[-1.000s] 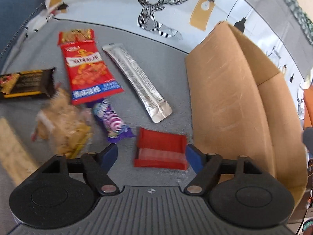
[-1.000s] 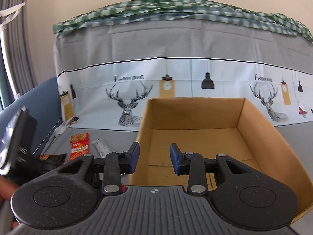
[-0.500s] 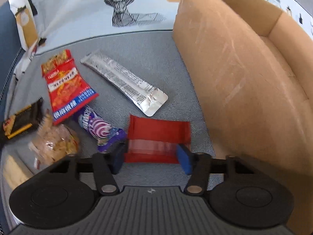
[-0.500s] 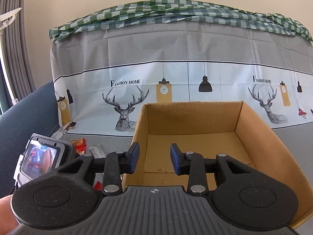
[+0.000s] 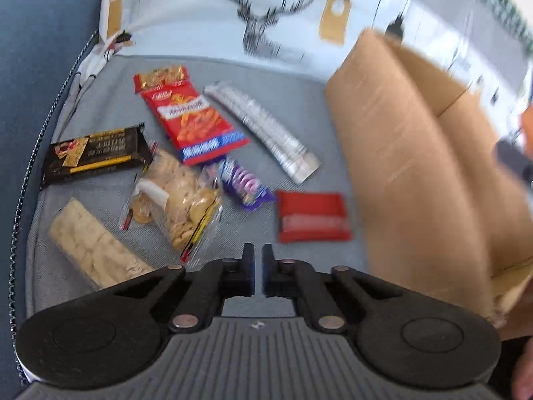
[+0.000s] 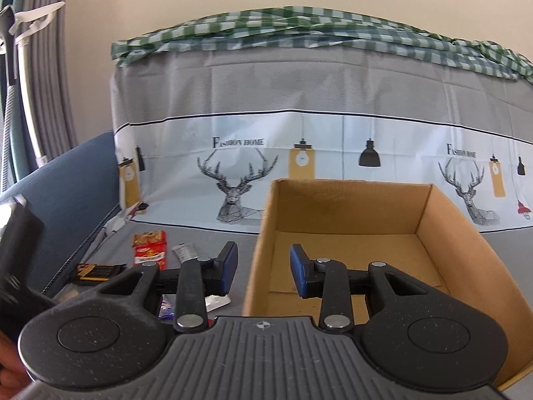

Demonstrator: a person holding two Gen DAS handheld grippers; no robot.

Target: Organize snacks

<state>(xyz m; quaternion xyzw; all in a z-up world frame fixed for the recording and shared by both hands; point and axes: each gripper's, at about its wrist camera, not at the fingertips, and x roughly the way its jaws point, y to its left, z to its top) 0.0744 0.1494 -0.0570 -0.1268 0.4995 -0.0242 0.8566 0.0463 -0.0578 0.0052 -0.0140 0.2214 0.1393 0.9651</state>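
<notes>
Several snacks lie on the grey cloth in the left wrist view: a small red packet [image 5: 313, 216], a purple candy wrapper [image 5: 243, 185], a silver stick pack [image 5: 263, 133], a red peanut bag [image 5: 190, 116], a clear cracker bag [image 5: 180, 193], a black bar [image 5: 96, 155] and a pale wafer pack [image 5: 93, 243]. My left gripper [image 5: 257, 260] is shut and empty, just in front of the red packet. An open, empty cardboard box [image 6: 349, 246] stands to the right; it also shows in the left wrist view [image 5: 416, 166]. My right gripper [image 6: 263, 270] is open and empty, over the box's left wall.
A deer-print cloth [image 6: 299, 153] hangs over the upright back behind the snacks and box. A blue cushion [image 5: 40, 50] borders the left side. The left gripper's body [image 6: 16, 260] shows at the right wrist view's left edge.
My left gripper had its jaws around the red packet; now it has pulled back and up with jaws shut and empty. The red packet still lies on the cloth. The right gripper stayed open.
</notes>
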